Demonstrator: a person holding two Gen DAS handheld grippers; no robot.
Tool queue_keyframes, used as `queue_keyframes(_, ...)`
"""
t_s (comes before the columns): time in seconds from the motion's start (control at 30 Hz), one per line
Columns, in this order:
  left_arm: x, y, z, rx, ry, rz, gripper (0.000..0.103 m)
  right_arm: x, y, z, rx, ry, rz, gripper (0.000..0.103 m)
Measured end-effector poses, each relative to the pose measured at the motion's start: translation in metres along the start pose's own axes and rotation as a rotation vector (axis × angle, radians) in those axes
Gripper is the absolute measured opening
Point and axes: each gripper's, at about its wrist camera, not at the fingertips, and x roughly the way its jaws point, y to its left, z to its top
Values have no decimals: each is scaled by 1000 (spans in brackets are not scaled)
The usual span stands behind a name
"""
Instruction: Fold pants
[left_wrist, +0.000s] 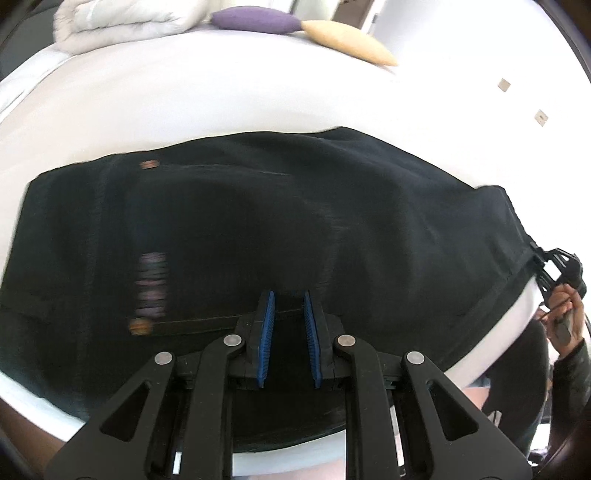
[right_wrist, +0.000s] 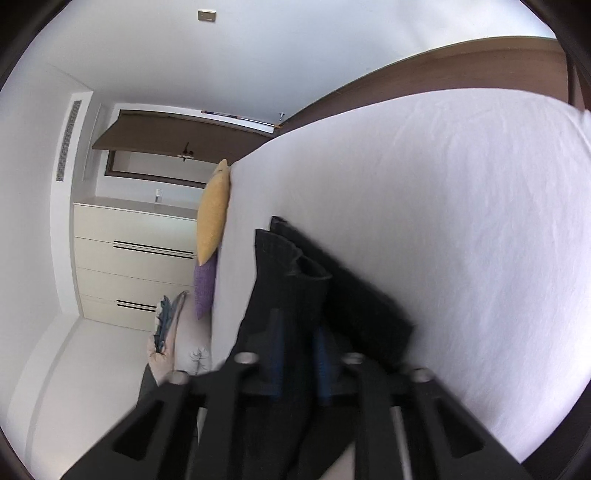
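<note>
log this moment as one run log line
step: fold pants | pants: dark, on white bed | left gripper: open over the pants | right gripper: gripping a pants edge, lifted | pillows: far edge

matt black cloth pants (left_wrist: 295, 221), smooth white bedsheet (left_wrist: 221, 99)

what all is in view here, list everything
pants: one pair, black, spread on the bed
bed: one, white sheet, under the pants
pillows: two, purple and yellow, at the far edge of the bed
duvet: one, white, folded beside the purple pillow
drawers: one unit, cream, against the wall
left gripper: black, blue pads, open over the pants
right gripper: black, blue pads, pants cloth between its fingers, grip unclear
</note>
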Motion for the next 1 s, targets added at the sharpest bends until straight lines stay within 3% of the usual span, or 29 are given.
queue_keyframes(0.13, 18, -3, 4, -26, 16, -12, 16, -6, 0, -1, -10, -6, -35, 4)
queue_keyframes(0.33, 25, 28, 1, -157, 14, -164, 16, -22, -3, -6, -35, -16, -71, 3)
queue_keyframes(0.6, 27, 29, -1, -164, -5, -176, 16, -21, -16, -4, -34, 10, -32, 2)
queue_keyframes(0.67, 25, 29, -3, -166, -8, -178, 16, -31, -12, 2, -41, -21, -63, 4)
queue_keyframes(0.73, 24, 30, -8, -160, -11, -169, 16, -44, 0, 10, -76, -90, -131, 13)
queue_keyframes(0.77, 23, 34, -13, -155, -12, -164, 16, -52, 9, 16, -100, -135, -161, 33)
queue_keyframes(0.8, 23, 32, -14, -150, -14, -158, 16, -57, 18, 24, -132, -165, -156, 45)
queue_keyframes(0.87, 25, 27, -16, -146, -18, -151, 16, -54, 45, 43, -248, -137, -117, 45)
queue_keyframes(0.97, 27, 21, -18, -146, -23, -150, 16, -15, 87, 63, -479, 48, -95, 45)
queue_keyframes(1.0, 27, 21, -18, -146, -24, -149, 16, -4, 98, 67, -544, 71, -121, 45)
